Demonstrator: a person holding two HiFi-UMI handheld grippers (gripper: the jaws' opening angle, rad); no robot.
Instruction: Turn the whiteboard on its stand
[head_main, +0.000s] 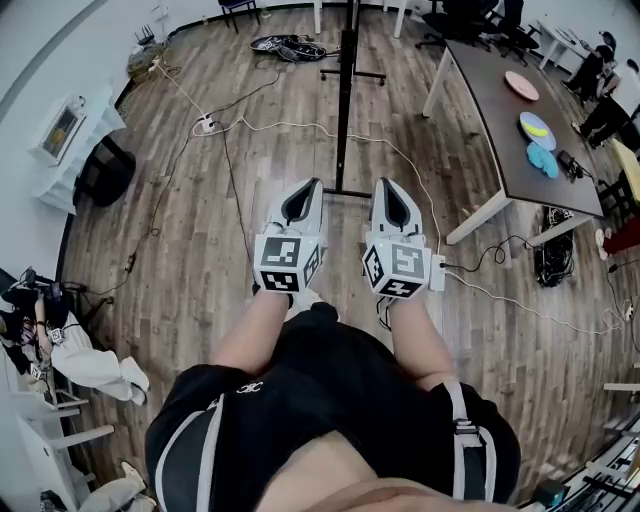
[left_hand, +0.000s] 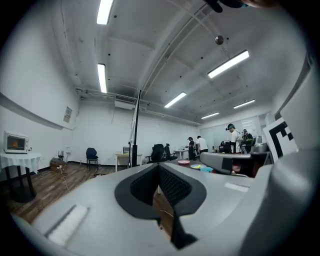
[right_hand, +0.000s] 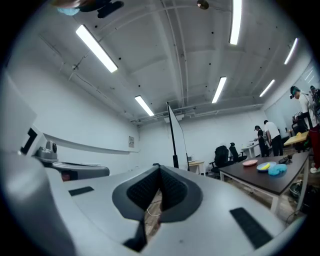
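The left tool and the right tool sit side by side above the floor. The whiteboard stands edge-on straight ahead, and the near foot of its stand lies just beyond and between the two tips. A worktop lies to the right with plates on it. A heap of cables lies on the floor left of the stand's far foot. Office chairs stand behind the worktop.

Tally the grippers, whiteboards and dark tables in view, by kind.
Grippers: 2, the left gripper and the right gripper
Whiteboard, edge-on on its stand: 1
Dark table: 1
Total: 4
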